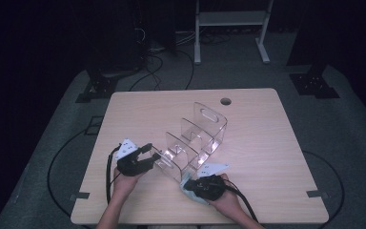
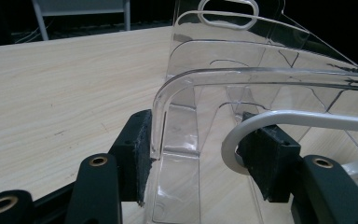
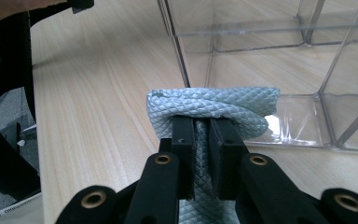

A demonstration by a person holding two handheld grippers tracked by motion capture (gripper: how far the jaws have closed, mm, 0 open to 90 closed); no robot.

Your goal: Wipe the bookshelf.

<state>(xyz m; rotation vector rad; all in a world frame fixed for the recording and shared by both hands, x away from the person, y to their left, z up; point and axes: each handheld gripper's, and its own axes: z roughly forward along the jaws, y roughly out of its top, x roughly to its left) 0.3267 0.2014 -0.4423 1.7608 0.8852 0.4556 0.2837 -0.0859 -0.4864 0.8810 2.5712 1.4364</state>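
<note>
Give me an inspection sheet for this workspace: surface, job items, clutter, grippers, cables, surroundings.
Surface: light wooden table, with a round hole near the far edge.
Job's things: clear plastic rack with stepped dividers, standing mid-table; pale blue-grey cloth, bunched at the rack's near corner.
Clutter: nothing seen.
Grippers: left gripper has its fingers closed on the rack's near end wall; right gripper is shut on the cloth.
Cables: one black cable trails from the left gripper, another from the right; more lie on the floor.
Surroundings: grey floor mat, white frame legs behind, dark room.
</note>
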